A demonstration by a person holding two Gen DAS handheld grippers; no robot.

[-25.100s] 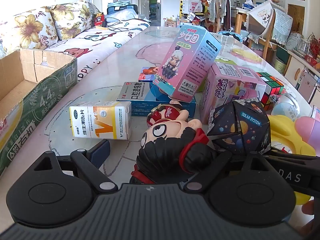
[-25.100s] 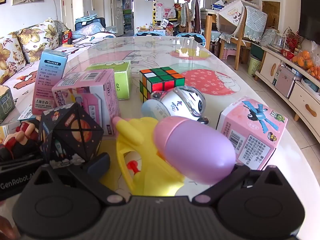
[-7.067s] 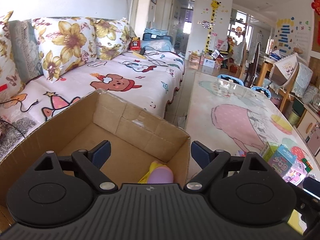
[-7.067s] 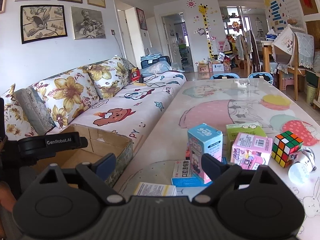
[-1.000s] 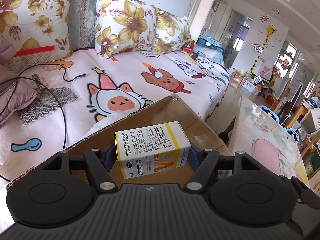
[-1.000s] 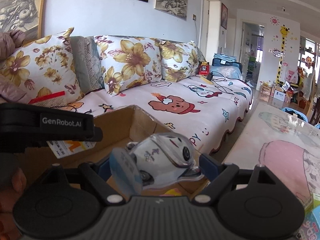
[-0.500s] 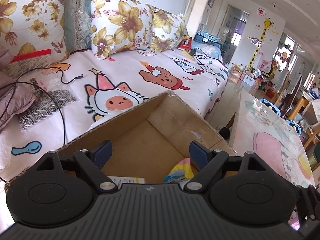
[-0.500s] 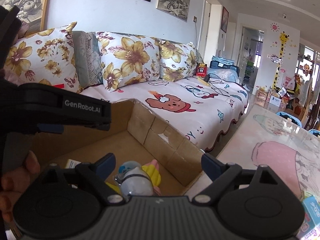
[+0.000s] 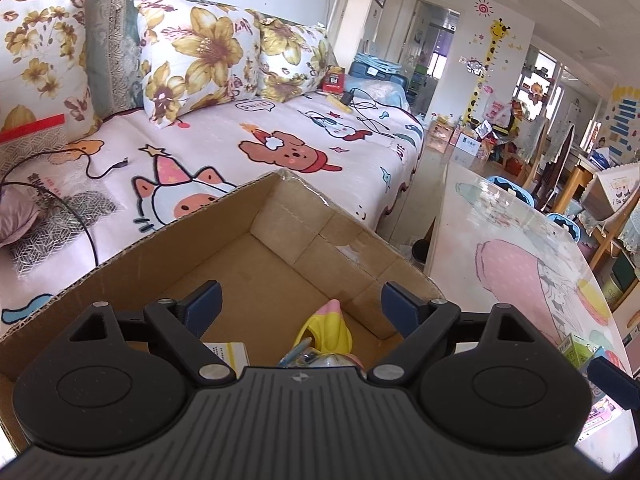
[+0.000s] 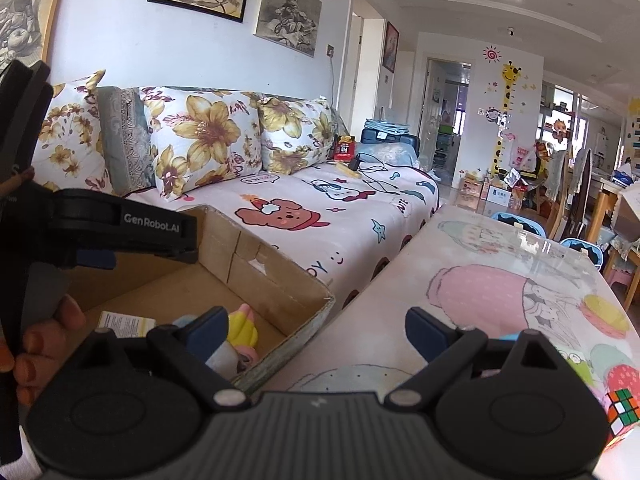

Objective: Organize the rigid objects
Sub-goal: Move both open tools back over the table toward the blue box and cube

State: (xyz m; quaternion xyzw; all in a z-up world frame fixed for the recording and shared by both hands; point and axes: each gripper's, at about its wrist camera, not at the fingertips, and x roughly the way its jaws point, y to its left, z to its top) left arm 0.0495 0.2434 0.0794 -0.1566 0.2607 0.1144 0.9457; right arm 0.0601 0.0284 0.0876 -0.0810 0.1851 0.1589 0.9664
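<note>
Yellow toy in cardboard box, tip pointing away; both claws gaping, empty.

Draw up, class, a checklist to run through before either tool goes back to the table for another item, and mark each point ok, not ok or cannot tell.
1. Left tool open, holding nothing: ok.
2. Right tool open, holding nothing: ok.
3. Medicine box lies inside the cardboard box: ok.
4. Yellow toy inside the cardboard box: ok.
5. Items left on the table, such as the Rubik's cube: ok.
6. Free floor left in the cardboard box: ok.
</note>
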